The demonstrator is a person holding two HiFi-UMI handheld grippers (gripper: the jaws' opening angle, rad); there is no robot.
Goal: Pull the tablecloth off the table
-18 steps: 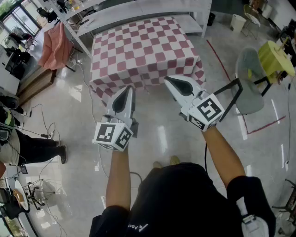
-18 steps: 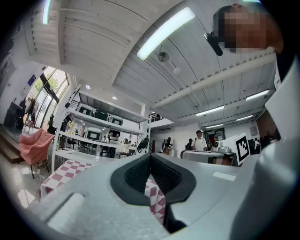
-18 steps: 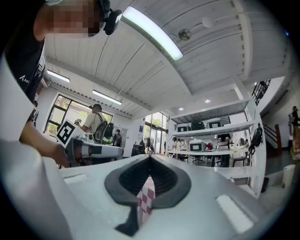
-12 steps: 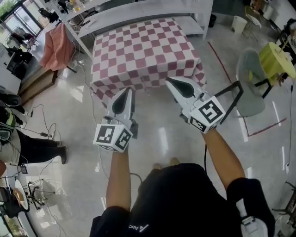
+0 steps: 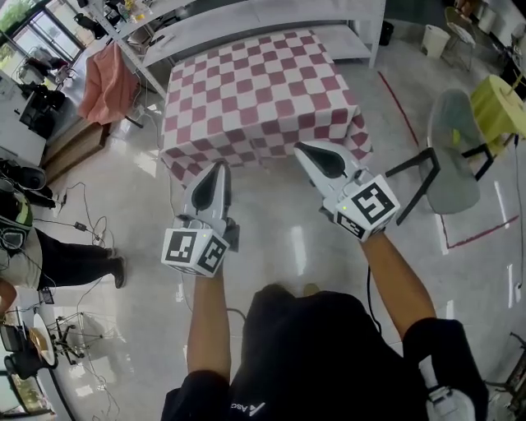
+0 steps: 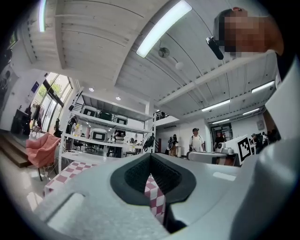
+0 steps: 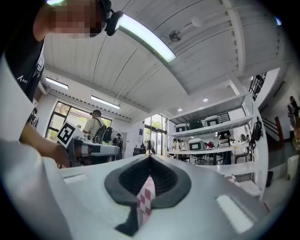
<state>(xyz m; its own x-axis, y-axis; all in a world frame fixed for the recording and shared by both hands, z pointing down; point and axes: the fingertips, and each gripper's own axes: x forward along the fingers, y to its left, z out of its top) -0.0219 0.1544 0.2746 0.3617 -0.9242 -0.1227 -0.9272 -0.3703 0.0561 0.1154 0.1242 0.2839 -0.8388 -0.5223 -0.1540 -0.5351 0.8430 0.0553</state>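
A red-and-white checked tablecloth (image 5: 255,90) covers the table and hangs over its near edge. In the head view both grippers hover over the floor just in front of that edge, apart from the cloth. My left gripper (image 5: 219,167) is shut, with its tip near the hem's left part. My right gripper (image 5: 301,149) is shut too, at the hem's middle. In the left gripper view (image 6: 150,155) and the right gripper view (image 7: 150,157) the jaws meet at the tips. A distant strip of the checked cloth (image 6: 153,197) (image 7: 146,199) shows through the slit below them. Nothing is held.
A grey chair (image 5: 452,140) stands right of the table, beside a yellow-green seat (image 5: 501,103) and red floor tape (image 5: 403,107). White shelving (image 5: 246,20) runs behind the table. A pink cloth (image 5: 107,78) hangs at the left, above cables (image 5: 82,222) and a person (image 5: 49,255).
The table has grown slightly larger in the head view. The left gripper has drifted a little down and left. Both grippers have stayed shut.
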